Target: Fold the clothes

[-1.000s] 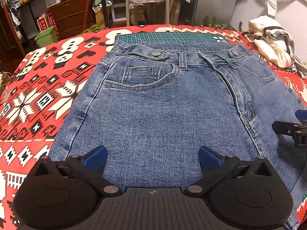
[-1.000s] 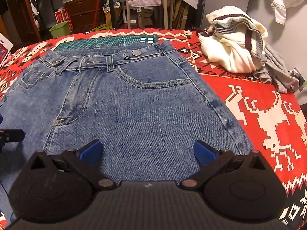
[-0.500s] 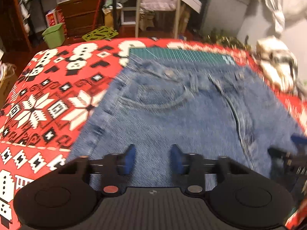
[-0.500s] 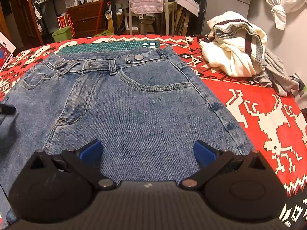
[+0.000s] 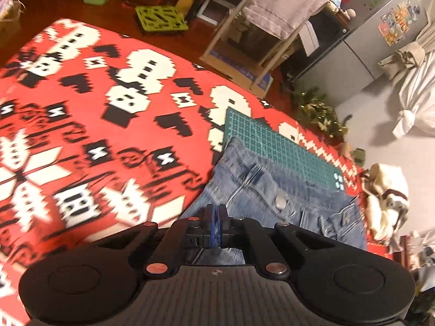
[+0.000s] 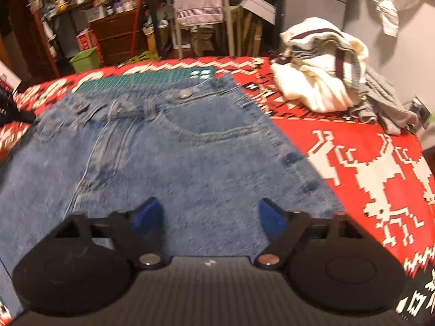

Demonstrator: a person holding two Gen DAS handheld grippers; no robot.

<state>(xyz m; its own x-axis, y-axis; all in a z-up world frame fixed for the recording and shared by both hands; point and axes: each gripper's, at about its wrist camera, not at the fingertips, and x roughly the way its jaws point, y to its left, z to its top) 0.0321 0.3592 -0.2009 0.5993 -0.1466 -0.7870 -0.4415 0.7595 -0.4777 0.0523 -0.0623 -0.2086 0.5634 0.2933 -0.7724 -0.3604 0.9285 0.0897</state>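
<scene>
Broadly, a red patterned cloth (image 6: 353,146) covers the tabletop; blue denim jeans (image 6: 190,163) lie flat, waistband pointing away over a green cutting mat (image 6: 152,80). Left hand-held gripper (image 5: 216,225) is closed, whether pinching denim unclear; right hand-held gripper (image 6: 209,214) gapes.

You can't read any words or numbers here. The cardboard box (image 5: 239,68) under the far chair has blue letters, but they are too blurry. The red box (image 6: 86,41) by the far drawers has white letters, too small to read.
</scene>
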